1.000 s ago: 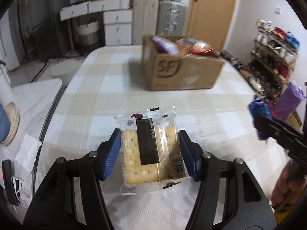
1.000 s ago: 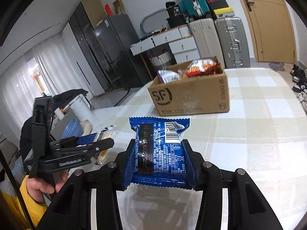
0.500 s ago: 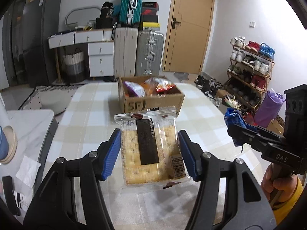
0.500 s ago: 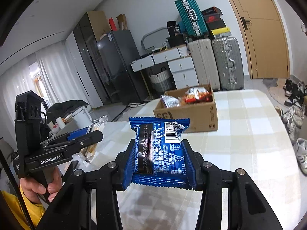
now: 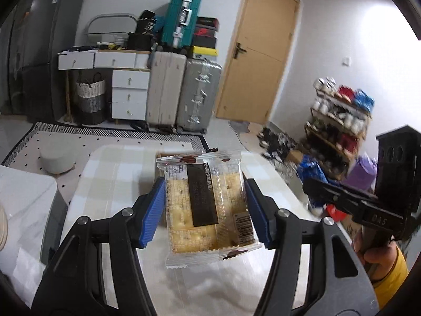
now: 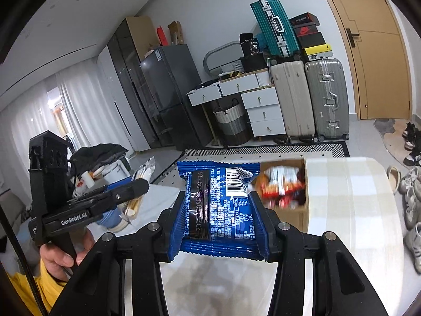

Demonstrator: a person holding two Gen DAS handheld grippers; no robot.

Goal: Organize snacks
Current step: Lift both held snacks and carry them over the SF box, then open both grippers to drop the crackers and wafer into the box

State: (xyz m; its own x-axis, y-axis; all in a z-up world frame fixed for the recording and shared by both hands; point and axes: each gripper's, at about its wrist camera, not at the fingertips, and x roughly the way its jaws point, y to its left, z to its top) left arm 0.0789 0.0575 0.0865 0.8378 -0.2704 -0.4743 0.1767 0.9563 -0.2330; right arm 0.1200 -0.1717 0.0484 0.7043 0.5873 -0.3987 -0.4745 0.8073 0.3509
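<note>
Low in the centre of the left wrist view, the clear plastic cracker packet with a black label strip (image 5: 205, 205) sat clamped between the blue ribbed pads (image 5: 154, 213) of the left gripper (image 5: 205, 213), jaws closed just to the packet's width. It hid nearly all of the brown cardboard box (image 5: 159, 155) behind it; only a sliver of the rim showed at its upper left.

At the lower centre of the right wrist view, the glossy blue foil snack packet with white print (image 6: 219, 208) was pinched the same way in the right gripper (image 6: 219, 213), jaws narrowed onto its crimped sides. It covered the left part of the open cardboard box (image 6: 302, 210), whose red and white snack bags (image 6: 280, 184) came out blurred.

Each tool also showed at the other view's edge, partly cut off: the right gripper at far right, the left at far left, each held by a hand in a yellow sleeve (image 6: 61, 258).

Both packets hung above the rounded table with a beige and white checked cloth (image 6: 350, 210). Beyond it, at upper centre, stood two ribbed silver hard-shell suitcases (image 5: 184, 94), a white drawer unit (image 5: 129, 94) and a tan wooden door (image 5: 257, 60). The shoe rack (image 5: 339, 121) at right was smeared.
</note>
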